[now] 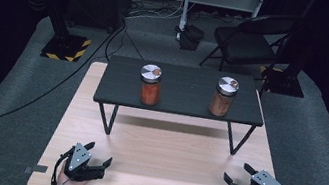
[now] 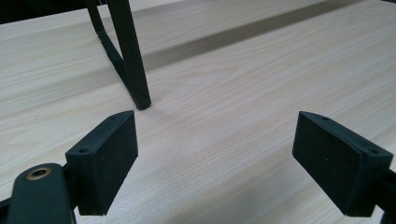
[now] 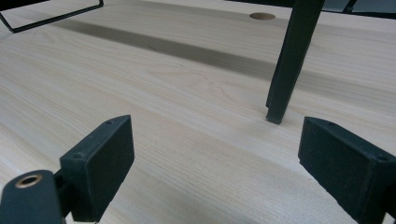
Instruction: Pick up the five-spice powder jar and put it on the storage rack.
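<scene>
Low in the frame, the left gripper (image 1: 101,162) and right gripper (image 1: 236,174) are resting wide apart and empty on the pale wooden tabletop (image 1: 168,149), seemingly awaiting a reach toward 2 metal-lidded glass jars (image 1: 151,85) standing centre-frame on the small black raised shelf (image 1: 182,93).

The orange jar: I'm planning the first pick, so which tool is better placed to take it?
Probably the left tool: open and empty, it sits on the same side as the orange jar. The right tool, also open, sits nearer the brown jar.
</scene>
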Action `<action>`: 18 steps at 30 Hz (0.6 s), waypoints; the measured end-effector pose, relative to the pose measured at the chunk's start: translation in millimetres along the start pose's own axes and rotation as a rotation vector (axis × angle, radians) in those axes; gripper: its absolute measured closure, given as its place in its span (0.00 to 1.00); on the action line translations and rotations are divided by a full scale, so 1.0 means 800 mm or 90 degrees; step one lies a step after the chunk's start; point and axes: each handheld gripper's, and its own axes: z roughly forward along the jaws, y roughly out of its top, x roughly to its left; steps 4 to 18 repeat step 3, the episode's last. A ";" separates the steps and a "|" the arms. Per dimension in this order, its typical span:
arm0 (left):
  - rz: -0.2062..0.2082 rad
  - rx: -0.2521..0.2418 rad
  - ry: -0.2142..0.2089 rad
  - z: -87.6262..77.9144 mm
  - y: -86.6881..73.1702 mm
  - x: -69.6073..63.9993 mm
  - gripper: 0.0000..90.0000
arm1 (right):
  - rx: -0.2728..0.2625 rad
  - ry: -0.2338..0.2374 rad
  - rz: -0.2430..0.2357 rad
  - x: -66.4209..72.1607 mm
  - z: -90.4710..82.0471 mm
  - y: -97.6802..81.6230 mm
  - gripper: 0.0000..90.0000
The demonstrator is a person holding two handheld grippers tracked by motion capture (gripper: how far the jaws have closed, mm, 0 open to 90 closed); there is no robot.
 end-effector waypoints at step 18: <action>0.001 0.002 0.001 0.000 0.001 0.000 0.16 | 0.000 -0.001 0.001 0.000 0.000 0.000 0.11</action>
